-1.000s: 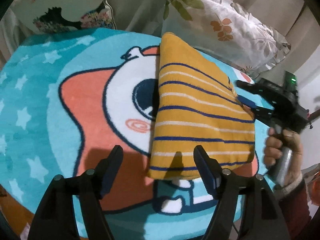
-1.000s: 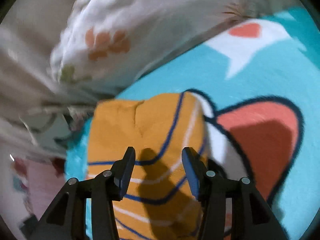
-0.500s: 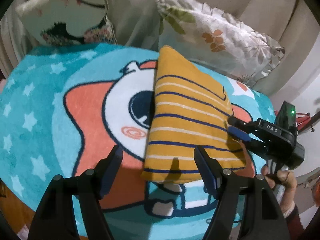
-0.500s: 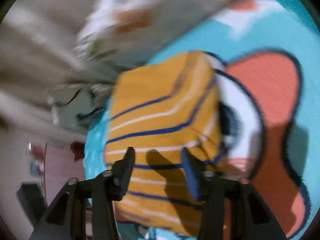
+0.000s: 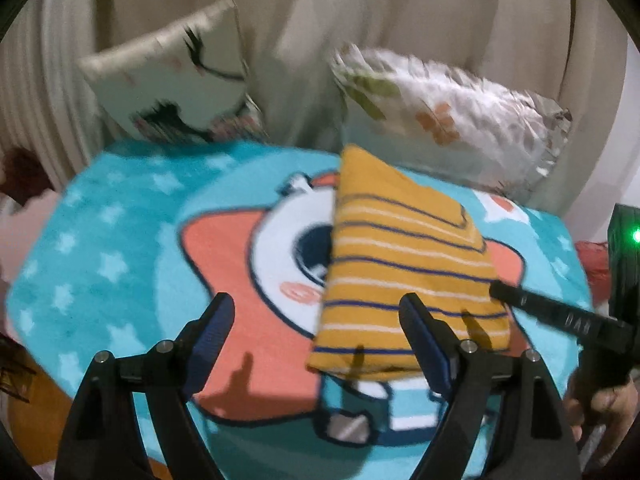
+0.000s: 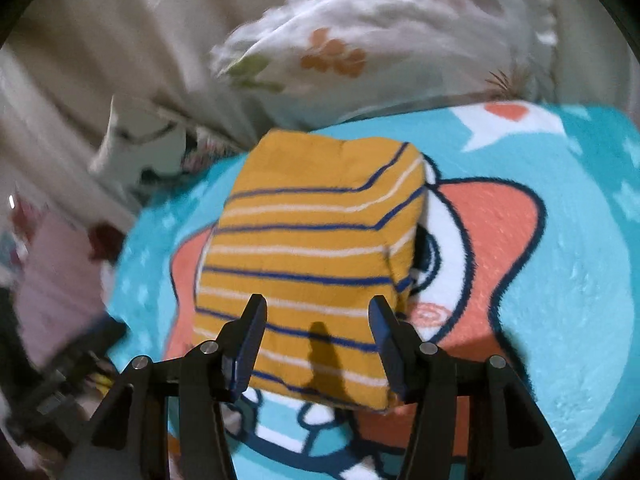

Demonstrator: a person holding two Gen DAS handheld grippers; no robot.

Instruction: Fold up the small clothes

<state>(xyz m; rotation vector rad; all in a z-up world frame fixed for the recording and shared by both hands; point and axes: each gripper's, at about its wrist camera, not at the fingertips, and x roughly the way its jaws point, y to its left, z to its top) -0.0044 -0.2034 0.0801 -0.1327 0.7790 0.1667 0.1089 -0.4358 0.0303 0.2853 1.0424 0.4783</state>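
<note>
A folded mustard-yellow garment with blue and white stripes [image 5: 404,264] lies flat on a turquoise cartoon rug [image 5: 120,248]. My left gripper [image 5: 316,312] is open and empty, held above the rug near the garment's near left corner. My right gripper [image 6: 318,316] is open and empty, hovering over the near end of the garment [image 6: 308,248]. The right gripper also shows in the left wrist view [image 5: 560,316] at the garment's right edge, apart from it.
Two cushions lean on a beige curtain behind the rug: a crane-print one [image 5: 176,84] at the left and a leaf-print one [image 5: 448,116] at the right. Pink cloth [image 6: 52,280] lies off the rug's left side.
Both grippers have drawn back and up from the garment, so more of the rug and cushions shows. The right gripper left the garment's right edge. The garment has not moved.
</note>
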